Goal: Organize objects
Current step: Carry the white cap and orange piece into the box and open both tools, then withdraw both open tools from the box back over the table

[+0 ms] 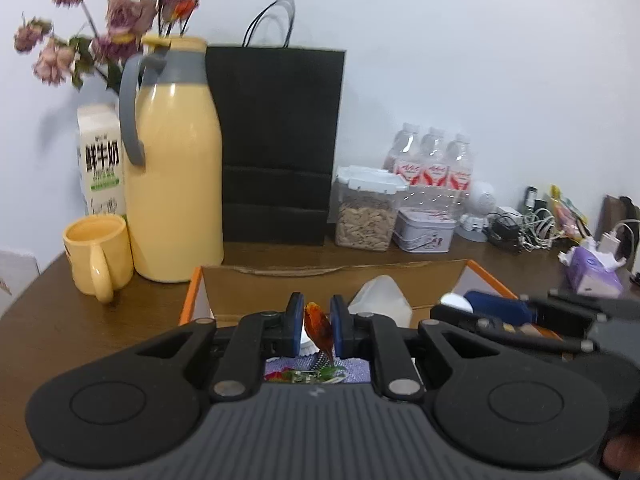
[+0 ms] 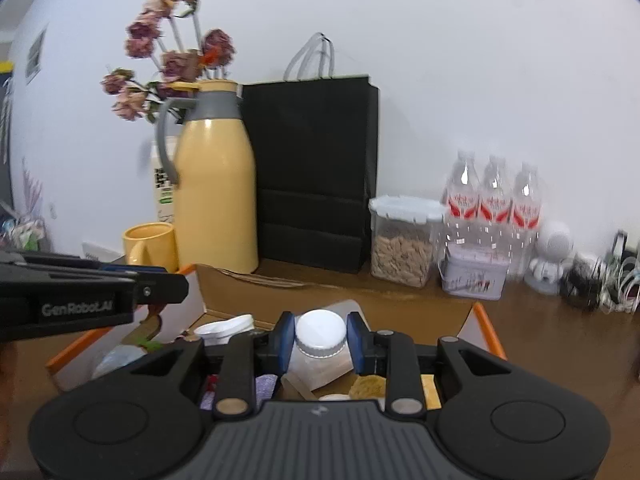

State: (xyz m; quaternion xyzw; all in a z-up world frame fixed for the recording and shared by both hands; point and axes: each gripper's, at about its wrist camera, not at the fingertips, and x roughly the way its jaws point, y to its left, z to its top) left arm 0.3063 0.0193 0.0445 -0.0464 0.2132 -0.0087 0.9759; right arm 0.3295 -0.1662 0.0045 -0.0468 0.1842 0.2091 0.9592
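Over the open cardboard box [image 1: 336, 280] with its orange rim, both grippers hang close together, each with something between its fingers. Left gripper [image 1: 316, 326] is clenched on a small red-orange object [image 1: 318, 326], glossy and hard to name, which stands tilted between the blue pads; beneath it lie a purple sparkly item [image 1: 352, 368] and bits of green. Right gripper [image 2: 320, 338] grasps a clear jar by its white screw lid [image 2: 320, 330], the jar's body showing just below the fingers, above a yellowish sponge-like lump [image 2: 366, 386] and brown paper in the box. From the right wrist view the left gripper juts in from the left edge, near the box's left wall.

By my judgement the step in hand is lifting items out of the box, or lowering them in; the frames alone do not settle which. Beyond the far wall of the box stand a yellow thermos jug [image 1: 176, 168], a yellow mug [image 1: 98, 254], a black paper bag [image 1: 280, 140], a seed container [image 1: 366, 210] and a tin [image 1: 424, 230].

Next, each gripper likely needs a free spot on the brown table [image 1: 100, 320] or in the box, a level descent so the jar lands upright, and care that the two tools, now near each other, do not collide.
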